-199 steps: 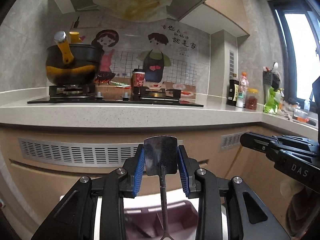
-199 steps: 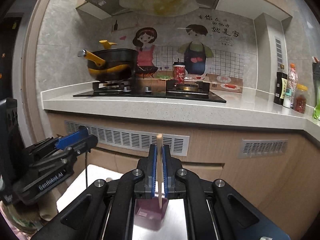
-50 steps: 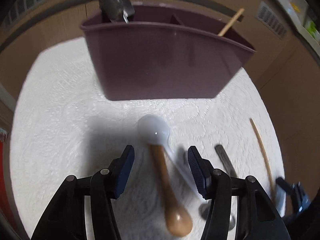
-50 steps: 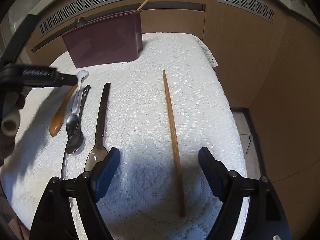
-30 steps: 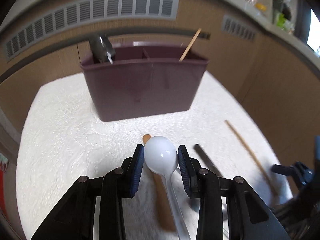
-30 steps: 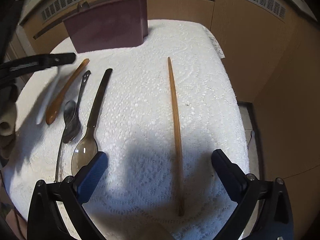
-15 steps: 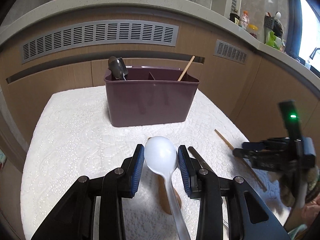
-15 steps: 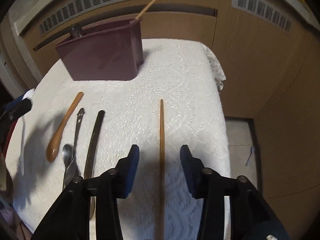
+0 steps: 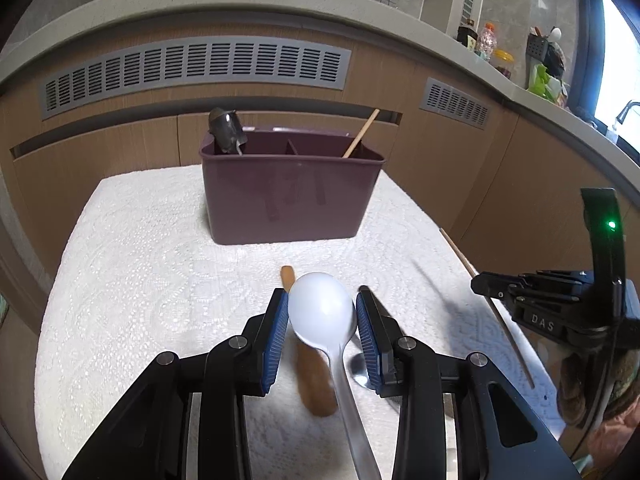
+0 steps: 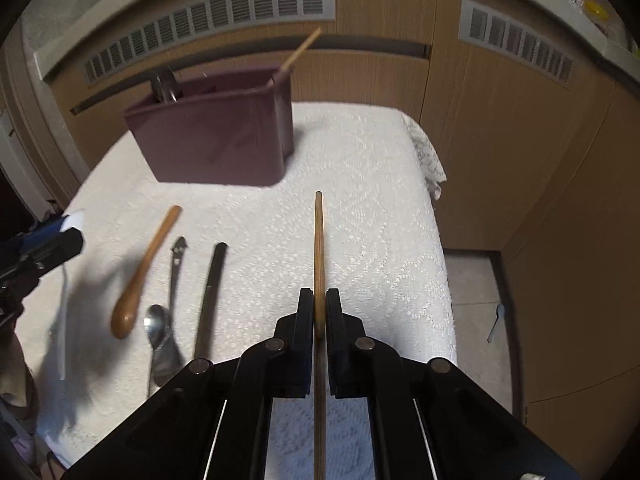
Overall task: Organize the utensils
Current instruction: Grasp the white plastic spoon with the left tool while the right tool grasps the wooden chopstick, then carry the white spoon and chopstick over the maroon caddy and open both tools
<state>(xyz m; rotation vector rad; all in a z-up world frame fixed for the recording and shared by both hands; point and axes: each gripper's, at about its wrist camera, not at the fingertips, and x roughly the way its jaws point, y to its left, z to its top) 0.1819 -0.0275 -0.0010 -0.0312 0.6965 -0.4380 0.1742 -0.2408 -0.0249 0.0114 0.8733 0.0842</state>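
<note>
My left gripper is shut on a white plastic spoon, its bowl between the blue pads and its handle running back toward the camera. My right gripper has its jaws closing, the pads pressed on a long wooden chopstick that points forward above the cloth. The purple caddy stands at the table's back, with a metal utensil in its left compartment and a chopstick in its right one. In the left wrist view the right gripper sits at the right.
On the white lace cloth lie a wooden spoon, a metal spoon and a dark-handled utensil, left of the chopstick. Wooden cabinets rise behind and to the right. The table edge drops to the floor on the right.
The right gripper went from wide open to shut on the chopstick and raised it off the cloth. The left gripper, still holding the white spoon, drew back from the caddy and rose slightly.
</note>
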